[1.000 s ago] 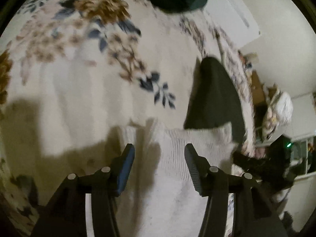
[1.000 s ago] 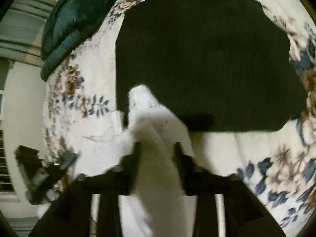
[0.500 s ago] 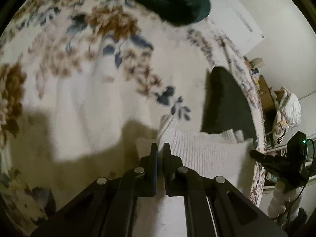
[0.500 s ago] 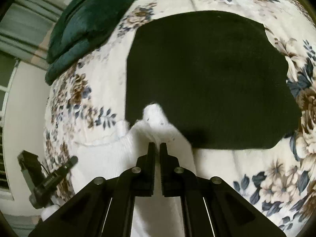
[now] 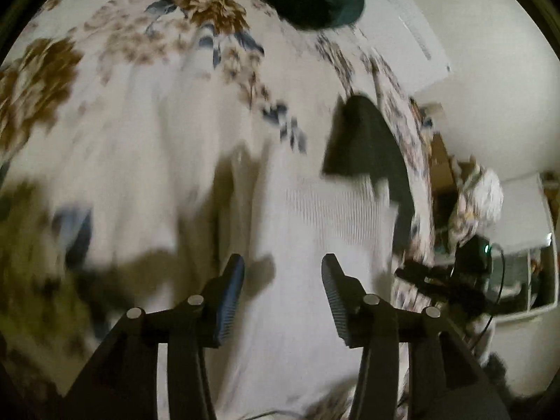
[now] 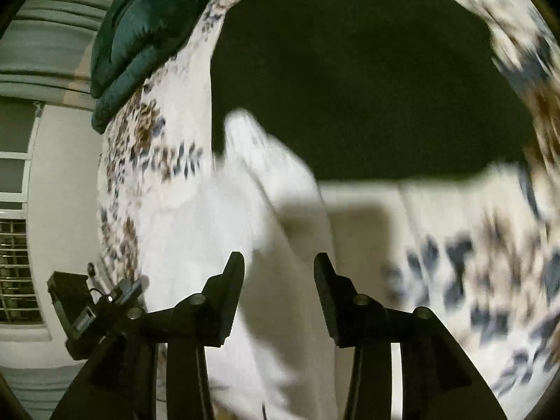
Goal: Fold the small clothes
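- Holding both tools above the bed, I have my left tongs spread apart, and nothing is between the two fingers.
- My right tongs are spread apart in the same way and grip nothing.
- Under both of them lies the white garment, a ribbed knit piece, resting on the flowered bedspread.
- From the right camera, one corner of the white garment lies over the near edge of a black garment, which is spread flat further up the bed.
- From the left camera this black garment is just behind the white one, touching it at the far edge.
- A dark green blanket is bunched at the far end of the bed, well apart from the work.
- Both pictures are blurred, so I cannot tell how many layers the white piece has now, or how neat its edges are.
- My judgement is that one fold of the white piece is just laid down and released, so the task is somewhere in the middle.
- For the next move I would need to find a free edge or corner, close one tongs on it only, and carry it across so the edges meet.
- I should be careful that I do not pinch the bedspread or the black piece together with it.
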`<state>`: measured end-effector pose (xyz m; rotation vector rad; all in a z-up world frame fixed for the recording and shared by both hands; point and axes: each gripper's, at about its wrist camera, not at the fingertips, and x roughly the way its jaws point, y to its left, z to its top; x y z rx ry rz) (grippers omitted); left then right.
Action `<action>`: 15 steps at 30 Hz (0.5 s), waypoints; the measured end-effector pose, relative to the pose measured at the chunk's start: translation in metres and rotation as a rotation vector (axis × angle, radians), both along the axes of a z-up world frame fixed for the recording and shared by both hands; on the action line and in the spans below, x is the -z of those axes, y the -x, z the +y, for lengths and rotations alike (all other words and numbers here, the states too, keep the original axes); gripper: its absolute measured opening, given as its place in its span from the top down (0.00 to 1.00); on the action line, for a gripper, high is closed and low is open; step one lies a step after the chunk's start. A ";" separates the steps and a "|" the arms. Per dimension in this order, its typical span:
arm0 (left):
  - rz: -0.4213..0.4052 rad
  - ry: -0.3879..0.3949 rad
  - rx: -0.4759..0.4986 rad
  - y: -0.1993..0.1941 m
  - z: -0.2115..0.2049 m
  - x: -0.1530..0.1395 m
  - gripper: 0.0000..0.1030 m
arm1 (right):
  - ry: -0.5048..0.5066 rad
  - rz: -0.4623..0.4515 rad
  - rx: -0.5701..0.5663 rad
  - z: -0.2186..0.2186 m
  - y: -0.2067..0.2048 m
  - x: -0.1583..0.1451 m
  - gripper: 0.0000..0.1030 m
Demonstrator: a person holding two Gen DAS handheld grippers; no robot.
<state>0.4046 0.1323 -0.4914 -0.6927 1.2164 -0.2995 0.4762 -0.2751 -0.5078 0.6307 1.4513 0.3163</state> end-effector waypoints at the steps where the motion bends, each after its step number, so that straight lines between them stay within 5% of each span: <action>1: 0.020 -0.017 0.015 0.014 -0.003 0.002 0.58 | -0.012 0.010 -0.003 -0.002 0.012 0.001 0.58; 7: 0.133 -0.020 0.027 0.062 -0.024 0.038 0.58 | -0.081 0.103 -0.022 0.004 0.092 0.022 0.58; 11: 0.079 -0.007 0.010 0.063 -0.038 0.048 0.61 | -0.079 0.144 -0.051 0.024 0.112 0.047 0.58; 14: 0.047 0.122 -0.048 0.062 -0.033 0.040 0.85 | -0.075 0.124 -0.017 0.030 0.117 0.053 0.70; 15: 0.034 0.163 -0.075 0.063 -0.027 0.036 0.86 | -0.088 0.112 -0.004 0.030 0.119 0.051 0.76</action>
